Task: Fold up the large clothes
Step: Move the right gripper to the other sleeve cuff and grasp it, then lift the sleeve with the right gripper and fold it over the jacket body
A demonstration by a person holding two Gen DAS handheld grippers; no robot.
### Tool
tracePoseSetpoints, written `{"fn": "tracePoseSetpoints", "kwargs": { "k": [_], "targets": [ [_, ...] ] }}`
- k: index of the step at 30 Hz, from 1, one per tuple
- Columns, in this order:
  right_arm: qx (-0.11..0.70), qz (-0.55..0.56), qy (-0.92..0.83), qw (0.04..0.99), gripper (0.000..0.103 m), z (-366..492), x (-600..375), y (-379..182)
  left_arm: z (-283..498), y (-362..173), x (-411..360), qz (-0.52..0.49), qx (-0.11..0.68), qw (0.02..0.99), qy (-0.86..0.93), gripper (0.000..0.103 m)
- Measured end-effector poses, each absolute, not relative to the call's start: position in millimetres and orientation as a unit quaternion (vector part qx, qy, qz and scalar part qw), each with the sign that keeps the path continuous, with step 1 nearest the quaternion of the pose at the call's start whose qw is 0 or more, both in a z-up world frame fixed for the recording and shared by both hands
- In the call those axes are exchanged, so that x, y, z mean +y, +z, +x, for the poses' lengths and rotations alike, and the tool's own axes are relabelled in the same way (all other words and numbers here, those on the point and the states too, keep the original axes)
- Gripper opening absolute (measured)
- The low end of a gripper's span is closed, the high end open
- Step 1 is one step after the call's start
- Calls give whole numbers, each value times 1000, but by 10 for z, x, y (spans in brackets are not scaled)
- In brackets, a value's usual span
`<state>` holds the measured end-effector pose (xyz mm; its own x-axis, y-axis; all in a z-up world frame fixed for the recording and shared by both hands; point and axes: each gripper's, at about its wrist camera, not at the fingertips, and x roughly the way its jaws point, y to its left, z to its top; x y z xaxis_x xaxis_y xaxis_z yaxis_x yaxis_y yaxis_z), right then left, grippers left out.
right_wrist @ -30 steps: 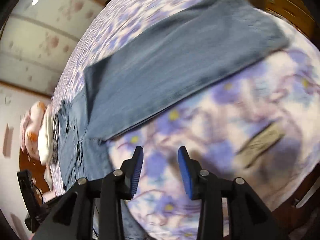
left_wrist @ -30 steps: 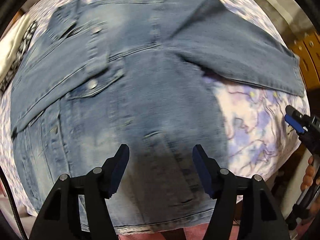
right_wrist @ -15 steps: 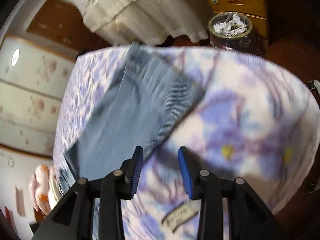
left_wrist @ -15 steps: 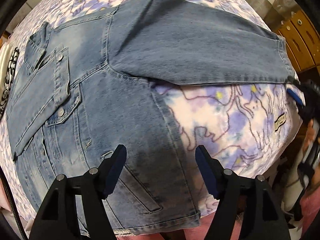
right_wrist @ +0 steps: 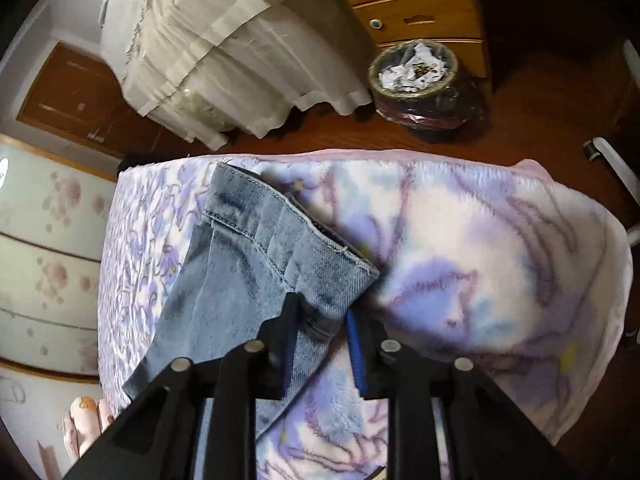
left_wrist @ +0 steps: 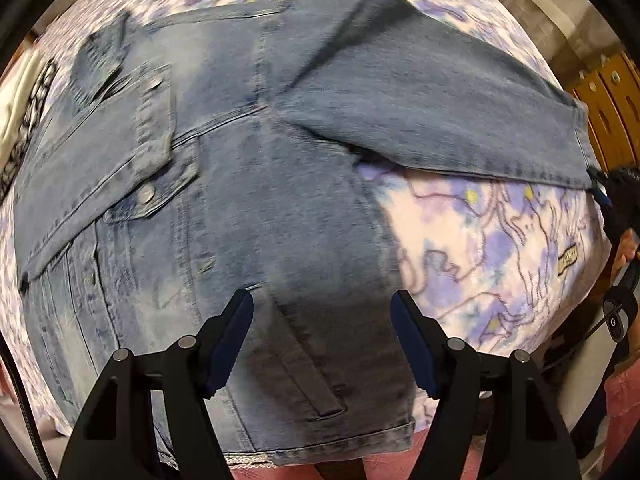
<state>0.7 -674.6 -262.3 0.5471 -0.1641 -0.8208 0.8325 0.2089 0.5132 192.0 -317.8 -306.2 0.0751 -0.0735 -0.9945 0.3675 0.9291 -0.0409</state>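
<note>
A blue denim jacket (left_wrist: 280, 160) lies spread on a purple-flowered blanket (left_wrist: 500, 260), one sleeve (left_wrist: 440, 112) stretched out to the right. My left gripper (left_wrist: 322, 336) hangs open straight above the jacket's lower body, near the hem, with nothing between its fingers. In the right wrist view the sleeve's cuff (right_wrist: 280, 240) lies near the blanket's edge. My right gripper (right_wrist: 322, 312) is tilted down over the cuff's near corner and its jaws are closing. Denim sits between them, and a dark gap shows beside the blue pad. That gripper (left_wrist: 604, 196) also shows at the cuff in the left wrist view.
A full waste bin (right_wrist: 416, 68) and wooden drawers (right_wrist: 408, 0) stand on the dark floor beyond the bed's edge. A pale curtain (right_wrist: 224, 52) hangs beside them. A white and black garment (left_wrist: 24, 112) lies at the far left. A person's hand (left_wrist: 628, 240) is at the right.
The right gripper swung round to the sleeve's cuff, came down close over it and narrowed its jaws. The left gripper shifted sideways over the jacket's lower body and stayed open.
</note>
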Motion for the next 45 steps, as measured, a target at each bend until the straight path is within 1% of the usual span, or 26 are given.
{"fn": "tracePoseSetpoints", "kwargs": {
  "k": [3,12,19,24,28,32,35,41,45],
  "targets": [
    [308,506,-371,716,16,41,-6608,-2449,1952,-3027,-2857,75,662,729,-156,70],
    [233,432,-381,783,14,426,-5802,-1513,2248,-2735,-1812,8,633,754,-175,70],
    [194,333,-349,854,12,1061,-4653,-660,2509,-2493,-883,-28,614,765,-192,70],
    [171,298,-291,893,12,1526,-3800,-311,2683,-2328,-171,-37,600,777,-188,70],
    [173,271,-237,917,12,1927,-3130,-167,2774,-2222,361,-44,591,787,-169,70],
    [181,263,-172,932,12,2260,-2475,-211,2805,-2180,821,-58,582,797,-148,70],
    [216,266,-125,931,12,2535,-2006,-412,2813,-2208,1151,-75,585,798,-126,70],
    [309,254,-48,915,12,2958,-1258,-1045,2811,-2340,1626,-108,590,796,-84,70],
    [383,223,-19,896,12,3098,-803,-1647,2834,-2453,1786,-114,596,792,-67,70]
  ]
}}
